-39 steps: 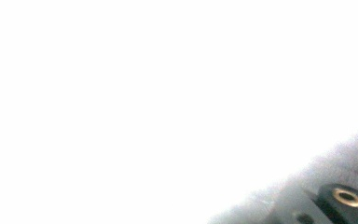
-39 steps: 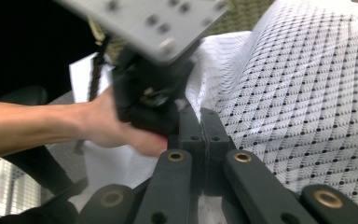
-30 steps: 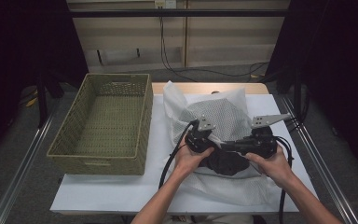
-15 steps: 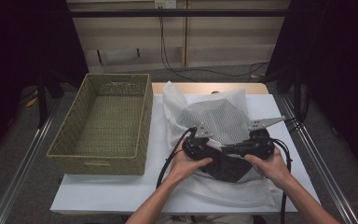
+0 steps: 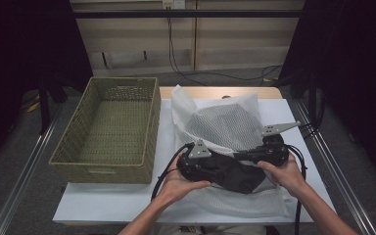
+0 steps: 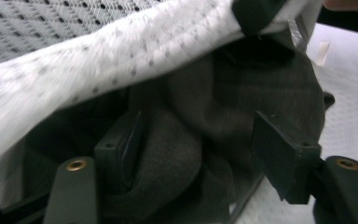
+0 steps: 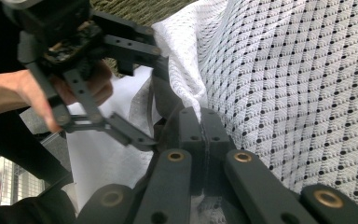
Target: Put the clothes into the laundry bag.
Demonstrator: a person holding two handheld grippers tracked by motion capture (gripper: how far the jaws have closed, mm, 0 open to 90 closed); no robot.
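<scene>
A white mesh bag lies on the white-covered table, and a dark garment sits in its mouth. My left gripper points into that mouth. In the left gripper view its jaws have just been opening and stand apart around the dark garment, which rests loosely against one pad while the other pad is clear of it. The left gripper is open. My right gripper is shut on the edge of the mesh bag and holds it up; in the high view the right gripper is at the bag's right.
A woven green basket with nothing in it stands at the table's left, close to the bag. Black cables trail from both grippers toward the front edge. Metal rails run along both sides of the table.
The left gripper has drawn back toward the front and slightly left, and its jaws have spread apart. The right gripper has stayed on the bag's edge.
</scene>
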